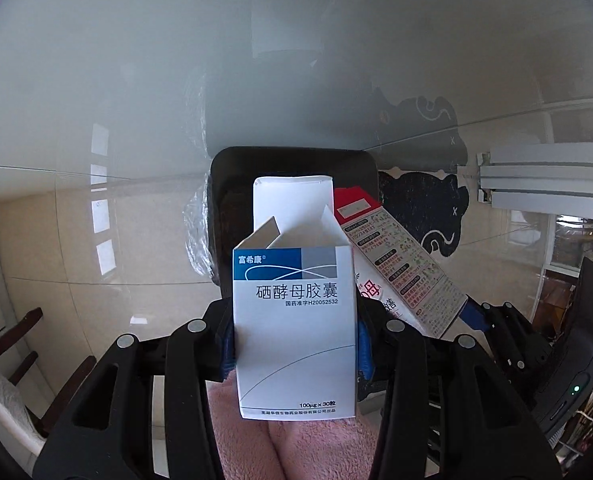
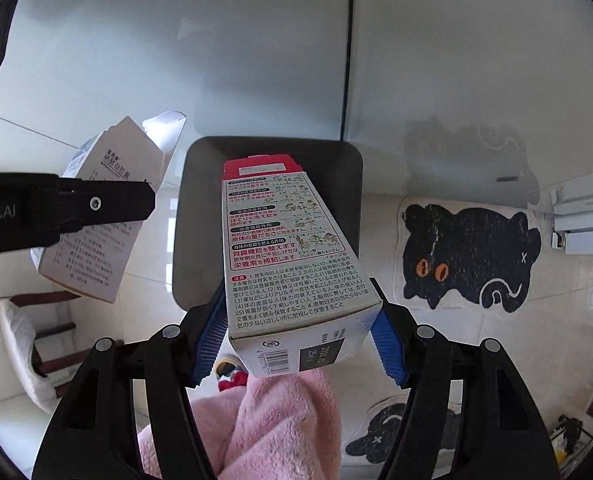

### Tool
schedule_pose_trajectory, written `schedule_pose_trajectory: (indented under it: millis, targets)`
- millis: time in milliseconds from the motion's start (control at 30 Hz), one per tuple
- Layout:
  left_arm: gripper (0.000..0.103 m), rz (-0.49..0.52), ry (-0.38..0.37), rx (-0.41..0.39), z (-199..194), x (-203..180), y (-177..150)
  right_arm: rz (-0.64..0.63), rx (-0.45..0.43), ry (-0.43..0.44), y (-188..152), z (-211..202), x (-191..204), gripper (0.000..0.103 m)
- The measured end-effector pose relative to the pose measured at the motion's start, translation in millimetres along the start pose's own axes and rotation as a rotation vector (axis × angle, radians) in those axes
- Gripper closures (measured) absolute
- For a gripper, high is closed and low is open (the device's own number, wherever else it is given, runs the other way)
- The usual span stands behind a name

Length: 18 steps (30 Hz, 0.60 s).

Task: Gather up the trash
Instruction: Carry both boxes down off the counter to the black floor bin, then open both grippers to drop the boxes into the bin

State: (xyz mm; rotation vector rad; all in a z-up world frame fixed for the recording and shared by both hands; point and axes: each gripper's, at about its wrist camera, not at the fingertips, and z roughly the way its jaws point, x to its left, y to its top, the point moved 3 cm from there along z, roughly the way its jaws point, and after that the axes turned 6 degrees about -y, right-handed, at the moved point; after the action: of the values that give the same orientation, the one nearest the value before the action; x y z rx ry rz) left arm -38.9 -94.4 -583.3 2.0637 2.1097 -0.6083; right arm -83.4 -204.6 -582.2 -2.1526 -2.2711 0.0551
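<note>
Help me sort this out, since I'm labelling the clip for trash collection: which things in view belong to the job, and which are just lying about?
Belongs to the job:
- white and blue medicine box, top flaps open, held in the left gripper
- red-topped Japanese medicine box, held in the right gripper
- dark bin below both

Just lying about:
- black cat mat
- wooden chair
- pink fleece

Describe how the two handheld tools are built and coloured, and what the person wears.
Both tools, left and right, have black linkage arms with round silver pivot pins and blue ribbed pads. The left tool's body shows pale lettering ending "bot.AI"; the right's carries a small green light. The person wears fluffy pink fabric.
</note>
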Motion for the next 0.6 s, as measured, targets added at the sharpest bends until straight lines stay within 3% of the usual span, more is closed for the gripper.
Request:
schedule_pose_trajectory:
  millis: [100,167,367,600]
  targets:
    - [0.037,-0.013,0.002,0.008,5.8,1.3,-0.6,0.011,0.017,0.019,4.1,1.3,-2.4,0.031]
    - [0.034,-0.009,0.007,0.008,2.7,-1.0,-2.6,0.003,0.008,0.006,6.3,-1.1,-2.3,0.017]
    - [0.025,-0.011,0.027,-0.011,-29.1,-3.0,-7.9,-0.01,-0.009,-0.003,4.5,-29.2,-8.6,0.016]
    - [0.012,0.041,0.034,-0.139,-130.0,-24.4,-36.6,-0.009,-0.144,0.016,-0.4,-133.6,-17.7,0.007]
